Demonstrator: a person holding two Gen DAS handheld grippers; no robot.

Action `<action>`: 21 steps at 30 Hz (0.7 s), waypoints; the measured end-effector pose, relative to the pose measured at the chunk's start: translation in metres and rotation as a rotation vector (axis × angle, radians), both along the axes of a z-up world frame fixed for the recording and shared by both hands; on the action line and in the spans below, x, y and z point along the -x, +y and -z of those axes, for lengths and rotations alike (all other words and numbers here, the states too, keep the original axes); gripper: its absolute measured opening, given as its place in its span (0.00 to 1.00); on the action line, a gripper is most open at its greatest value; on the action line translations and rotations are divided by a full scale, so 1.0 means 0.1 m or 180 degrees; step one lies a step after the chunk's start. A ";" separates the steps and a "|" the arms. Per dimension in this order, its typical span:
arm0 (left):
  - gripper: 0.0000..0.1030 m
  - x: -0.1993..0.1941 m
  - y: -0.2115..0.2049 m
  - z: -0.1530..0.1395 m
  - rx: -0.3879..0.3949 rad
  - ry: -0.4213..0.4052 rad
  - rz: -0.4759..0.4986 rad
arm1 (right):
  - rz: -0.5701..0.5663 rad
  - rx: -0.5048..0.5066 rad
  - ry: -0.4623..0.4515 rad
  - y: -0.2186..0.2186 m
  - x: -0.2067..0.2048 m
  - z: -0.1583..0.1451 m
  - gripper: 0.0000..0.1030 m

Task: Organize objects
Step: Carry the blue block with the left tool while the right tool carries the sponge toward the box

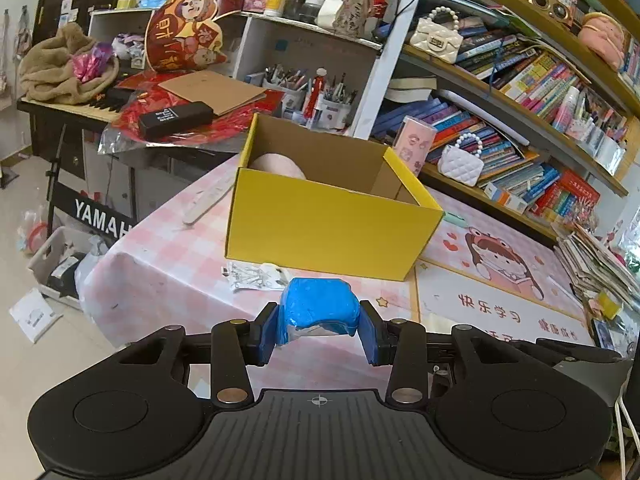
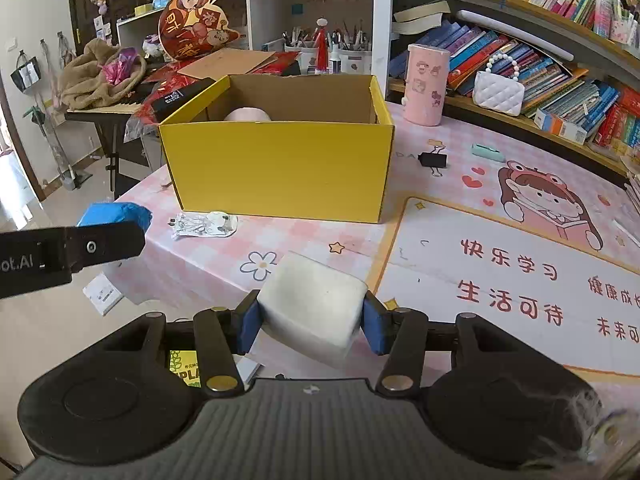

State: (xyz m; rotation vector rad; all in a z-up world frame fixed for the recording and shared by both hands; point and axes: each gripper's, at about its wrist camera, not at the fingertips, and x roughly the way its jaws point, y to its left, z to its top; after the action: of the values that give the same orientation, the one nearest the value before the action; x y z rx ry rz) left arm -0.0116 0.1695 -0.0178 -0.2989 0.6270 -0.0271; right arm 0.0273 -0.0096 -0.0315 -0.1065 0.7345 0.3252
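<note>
Desk [image 2: 500, 280] wearing glossy pink-check cover. Yellow cardboard box [image 2: 280, 172] sitting open on it, rounded pink item [image 2: 248, 115] inside. Right gripper [image 2: 312, 322] clamping smooth white block [image 2: 314, 304]; left gripper [image 1: 319, 330] pinching crinkly blue lump [image 1: 318, 304]. Binder clip [image 2: 433, 160] showing in right view only.

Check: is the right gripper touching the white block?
Touching. The right wrist view shows the right gripper with both blue pads pressed against the sides of the white block, held above the table.
</note>
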 end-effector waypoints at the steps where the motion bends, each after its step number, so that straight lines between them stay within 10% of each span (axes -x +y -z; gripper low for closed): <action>1: 0.39 -0.02 0.02 0.00 0.0002 0.0000 -0.0013 | -0.0011 0.0010 0.0003 0.01 -0.02 0.00 0.47; 21: 0.39 -1.31 0.01 -0.50 -0.0168 -0.0501 -0.0177 | -0.0057 -0.0164 -0.0806 0.17 -1.36 -0.62 0.47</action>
State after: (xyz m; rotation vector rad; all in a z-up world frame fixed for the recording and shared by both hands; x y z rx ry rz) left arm 0.1194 0.1707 0.0322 -0.2603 0.4621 0.0190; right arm 0.1635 0.0078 0.0307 -0.1034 0.4743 0.3403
